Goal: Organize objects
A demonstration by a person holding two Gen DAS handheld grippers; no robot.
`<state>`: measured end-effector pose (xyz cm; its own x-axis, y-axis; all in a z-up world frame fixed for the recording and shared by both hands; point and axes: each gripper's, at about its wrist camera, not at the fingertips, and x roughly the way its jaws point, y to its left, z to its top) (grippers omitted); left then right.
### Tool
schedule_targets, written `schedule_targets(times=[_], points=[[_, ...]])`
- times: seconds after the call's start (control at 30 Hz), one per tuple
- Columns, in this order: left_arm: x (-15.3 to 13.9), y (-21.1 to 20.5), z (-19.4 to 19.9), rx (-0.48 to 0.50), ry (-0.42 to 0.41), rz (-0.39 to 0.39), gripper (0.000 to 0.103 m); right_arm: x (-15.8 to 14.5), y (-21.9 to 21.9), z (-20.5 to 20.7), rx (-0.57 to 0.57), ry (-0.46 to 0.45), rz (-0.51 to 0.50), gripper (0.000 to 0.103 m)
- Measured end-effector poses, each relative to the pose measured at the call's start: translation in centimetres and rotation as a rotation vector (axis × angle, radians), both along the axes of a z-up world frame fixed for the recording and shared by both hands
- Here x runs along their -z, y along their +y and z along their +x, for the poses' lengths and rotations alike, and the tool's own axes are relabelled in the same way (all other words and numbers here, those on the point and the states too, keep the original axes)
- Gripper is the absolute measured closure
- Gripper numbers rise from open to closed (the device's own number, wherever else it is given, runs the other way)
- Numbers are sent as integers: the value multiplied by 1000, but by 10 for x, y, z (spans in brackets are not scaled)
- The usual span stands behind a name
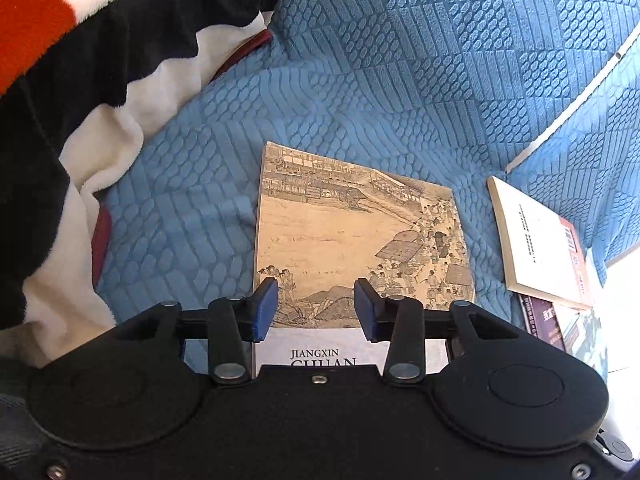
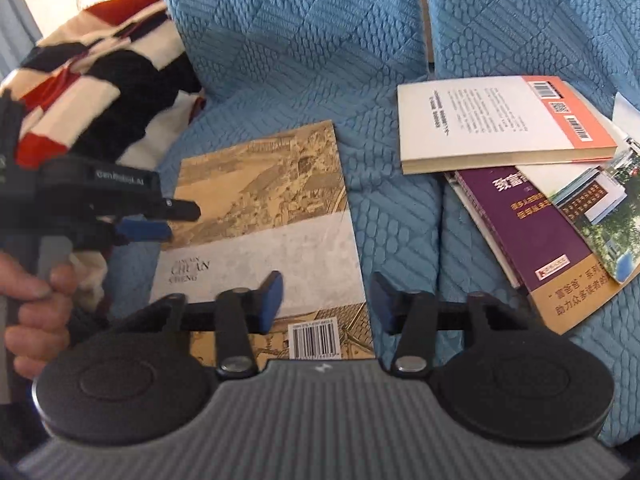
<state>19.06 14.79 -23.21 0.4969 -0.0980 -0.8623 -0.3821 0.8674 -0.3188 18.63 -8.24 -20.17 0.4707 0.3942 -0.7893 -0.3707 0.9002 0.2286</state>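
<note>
We are hovering both released tongs, left tongs and right tongs, over the painted-cover book lying mid-frame on the blue sofa cover, likely next gripping its edge to carry it toward the book pile at right.

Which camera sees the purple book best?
The right wrist view. There the purple book shows most of its cover, partly under a white book. The left wrist view catches only a dark sliver of it at the edge.
</note>
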Motion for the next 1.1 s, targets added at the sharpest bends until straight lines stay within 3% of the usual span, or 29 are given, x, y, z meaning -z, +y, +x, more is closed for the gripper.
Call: schedule_targets(times=[0.13,0.23,0.33,0.47,0.67,0.87,1.1], points=[[1,1,0,-6,-4,15,68,8,5,-1,21,-11,-71,64],[1,0,0,-14,-6,40,69,14,2,1,47,8,-68,64],[2,-2,1,-26,17,106,63,16,0,0,44,10,-54,62],[8,1,4,-12,37,72,65,16,2,-3,6,24,-41,62],[8,-2,3,14,29,91,65,15,0,-8,-11,26,-23,62],[4,-4,1,63,-4,77,65,15,-17,-16,8,54,21,70],[-1,-18,4,141,-3,151,65,13,-26,-24,40,80,49,71]])
